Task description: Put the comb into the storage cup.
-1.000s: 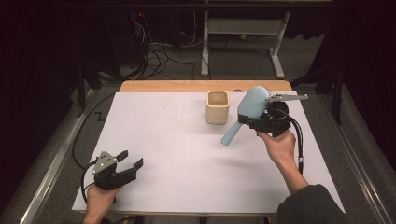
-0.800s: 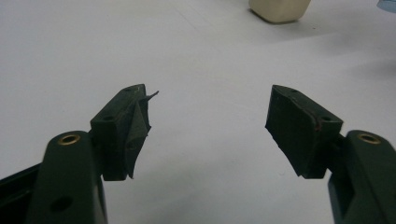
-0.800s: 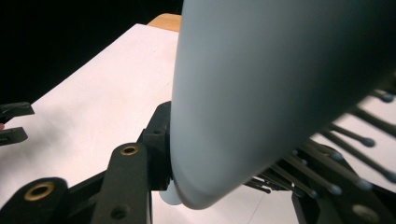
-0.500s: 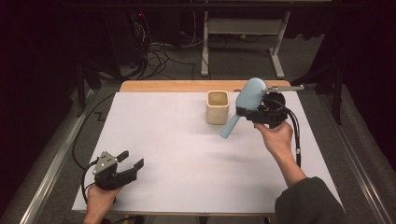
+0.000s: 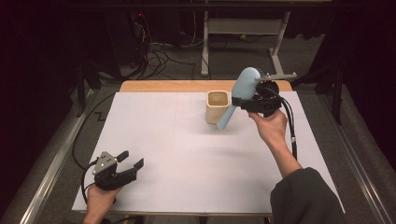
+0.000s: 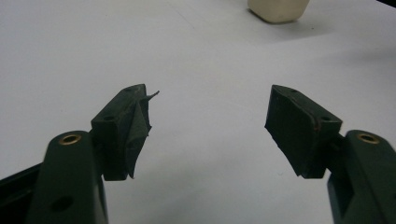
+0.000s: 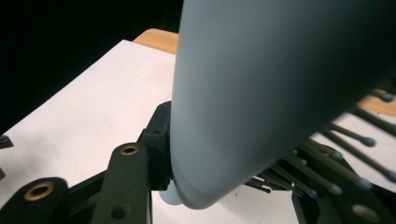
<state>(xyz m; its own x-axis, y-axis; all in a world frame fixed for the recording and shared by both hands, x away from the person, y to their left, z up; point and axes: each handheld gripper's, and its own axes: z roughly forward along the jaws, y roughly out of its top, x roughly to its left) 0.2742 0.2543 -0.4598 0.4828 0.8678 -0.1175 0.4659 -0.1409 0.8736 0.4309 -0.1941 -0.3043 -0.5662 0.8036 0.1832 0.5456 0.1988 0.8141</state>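
Looking down from the high view, the right gripper (image 5: pixel 248 103) was raised over the far right of the white table (image 5: pixel 187 154), jaws clamped on a pale blue hairbrush (image 5: pixel 238 95), handle slanting down just beside a cream cup (image 5: pixel 217 106). The left gripper (image 5: pixel 125 167) sat at the near left corner, jaws spread wide, holding nothing. Left gripper view: jaws well apart over bare table, cup (image 6: pixel 278 8) far off. Right gripper view: hairbrush (image 7: pixel 280 88) pinched between the jaws, bristles (image 7: pixel 345 158) facing right.
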